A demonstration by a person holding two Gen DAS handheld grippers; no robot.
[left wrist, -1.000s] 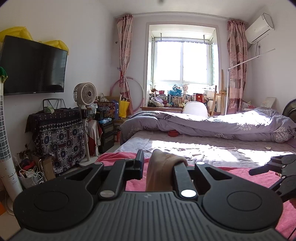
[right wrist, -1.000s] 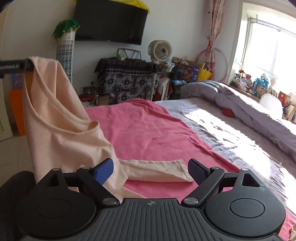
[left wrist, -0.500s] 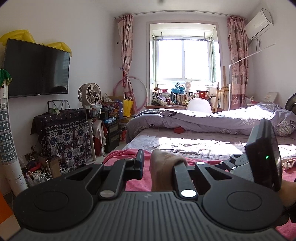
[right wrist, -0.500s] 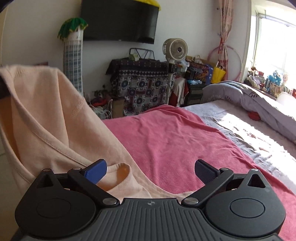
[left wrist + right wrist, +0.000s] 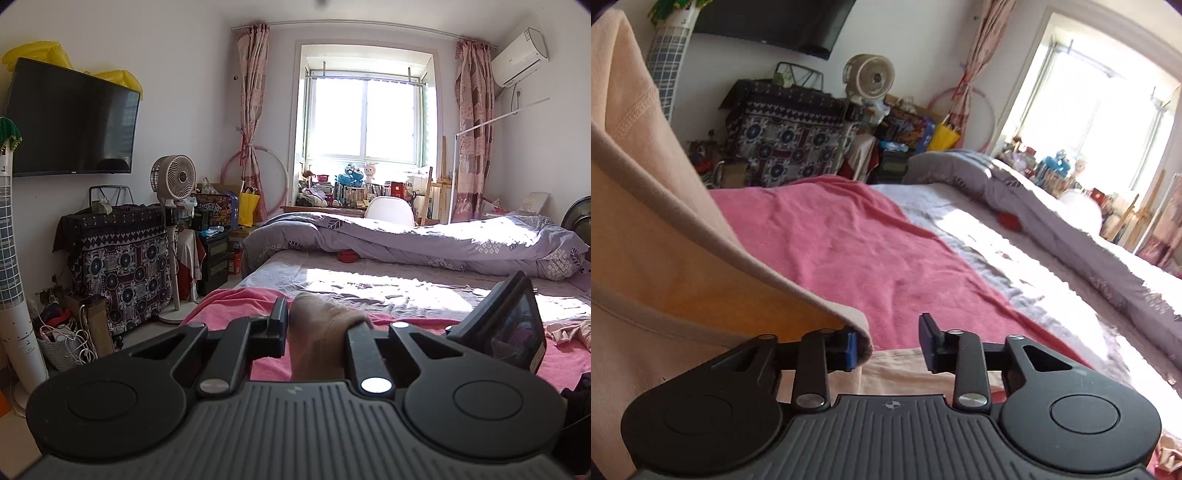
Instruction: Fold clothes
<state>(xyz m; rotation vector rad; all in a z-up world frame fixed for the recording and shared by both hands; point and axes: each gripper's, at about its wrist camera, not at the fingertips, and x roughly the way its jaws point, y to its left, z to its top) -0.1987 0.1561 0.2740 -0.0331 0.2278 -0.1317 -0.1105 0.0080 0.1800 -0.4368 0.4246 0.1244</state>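
A peach garment [image 5: 665, 258] hangs up on the left of the right wrist view, and its lower part lies on the pink blanket [image 5: 849, 240]. My left gripper [image 5: 319, 325] is shut on a bunched fold of that garment [image 5: 314, 350], held above the blanket. My right gripper [image 5: 888, 343] is closing. The garment's hem touches its left blue pad [image 5: 851, 350], while a gap still shows between the pads. The right gripper's body [image 5: 509, 332] appears at the right in the left wrist view.
The bed carries a grey sheet and a rolled grey duvet [image 5: 443, 240] at the far side. More loose clothes [image 5: 569, 330] lie on the blanket at the right. A standing fan [image 5: 173, 181], a patterned covered cabinet [image 5: 122, 258] and a wall TV [image 5: 70, 118] stand left of the bed.
My right gripper moved in and tilted down to the garment's hanging hem, and its jaws went from wide to narrow. The left gripper kept its hold and place.
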